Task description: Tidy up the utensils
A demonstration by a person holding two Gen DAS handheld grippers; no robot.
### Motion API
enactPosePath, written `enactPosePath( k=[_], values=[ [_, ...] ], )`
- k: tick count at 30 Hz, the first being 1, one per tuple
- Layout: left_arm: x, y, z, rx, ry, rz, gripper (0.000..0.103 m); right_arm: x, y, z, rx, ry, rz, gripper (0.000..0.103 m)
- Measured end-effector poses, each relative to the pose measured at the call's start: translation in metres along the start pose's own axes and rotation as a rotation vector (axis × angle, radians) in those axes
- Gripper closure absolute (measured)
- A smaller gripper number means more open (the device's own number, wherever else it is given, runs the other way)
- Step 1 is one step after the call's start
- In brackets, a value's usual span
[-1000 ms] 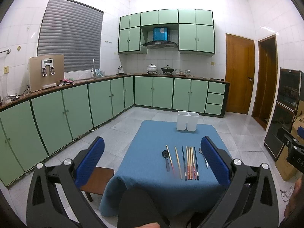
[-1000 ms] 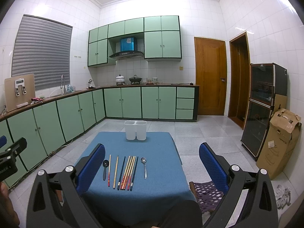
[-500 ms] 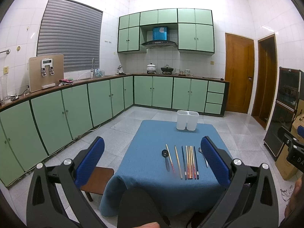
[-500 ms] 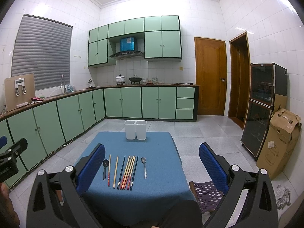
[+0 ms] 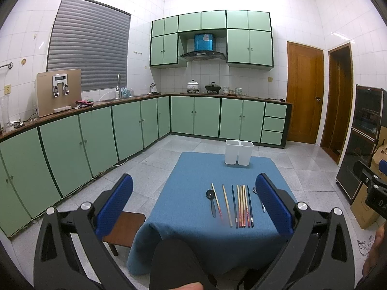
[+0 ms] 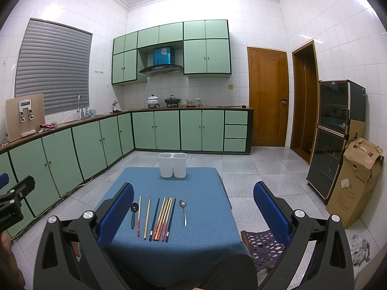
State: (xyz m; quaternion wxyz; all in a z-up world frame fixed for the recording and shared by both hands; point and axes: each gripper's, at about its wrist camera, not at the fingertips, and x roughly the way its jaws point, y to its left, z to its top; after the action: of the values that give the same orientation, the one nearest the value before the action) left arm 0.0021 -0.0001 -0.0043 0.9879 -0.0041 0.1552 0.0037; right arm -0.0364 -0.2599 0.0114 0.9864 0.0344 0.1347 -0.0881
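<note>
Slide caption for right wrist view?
Open right gripper faces chopsticks, two spoons and white holder on blue table.

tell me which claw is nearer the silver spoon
Right, though only slightly. The silver spoon lies between the right claw's open fingers, ahead of it; the left claw sits further left, the spoon beside its right finger.

Left tool [image 5: 193, 203] and right tool [image 6: 193, 205], both wide apart, empty, level, side by side.
</note>
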Motion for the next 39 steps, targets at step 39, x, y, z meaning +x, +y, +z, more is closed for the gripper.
enactPosePath(
  k=[39],
  values=[
    [0.029, 0.006, -0.012, 0.005, 0.044, -0.036, 0.005, 0.031, 0.006, -0.015, -0.024, 0.011, -0.004, 0.006]
  ],
)
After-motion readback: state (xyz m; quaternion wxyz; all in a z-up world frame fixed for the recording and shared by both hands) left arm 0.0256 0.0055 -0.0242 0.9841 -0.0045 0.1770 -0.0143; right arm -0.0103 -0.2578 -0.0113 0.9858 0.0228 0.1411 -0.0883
